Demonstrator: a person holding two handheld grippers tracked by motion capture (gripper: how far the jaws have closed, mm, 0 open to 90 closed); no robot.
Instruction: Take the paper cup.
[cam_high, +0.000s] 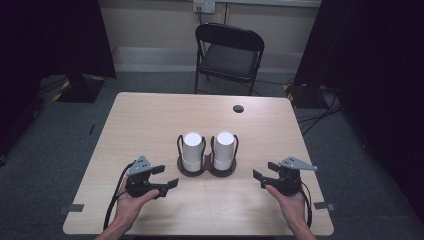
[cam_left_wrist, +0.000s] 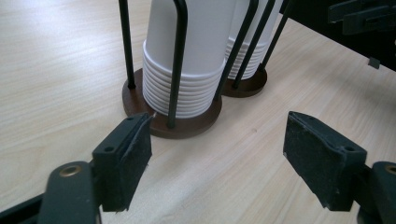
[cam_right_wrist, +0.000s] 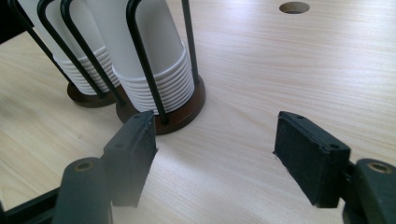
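Two stacks of white paper cups stand upside down in a dark holder (cam_high: 206, 171) with black wire loops, mid-table: the left stack (cam_high: 192, 150) and the right stack (cam_high: 224, 149). My left gripper (cam_high: 164, 178) rests in a hand at the front left, open and empty, pointing toward the holder. In the left gripper view the left stack (cam_left_wrist: 187, 70) sits just beyond the pads (cam_left_wrist: 135, 154). My right gripper (cam_high: 263, 175) is held at the front right, open and empty. The right gripper view has the right stack (cam_right_wrist: 156, 65) ahead of the jaws, on the left.
The wooden table (cam_high: 150, 120) has a round cable hole (cam_high: 238, 108) near its far edge. A black folding chair (cam_high: 228, 55) stands behind the table. Dark curtains hang on both sides, and cables lie on the floor at the right.
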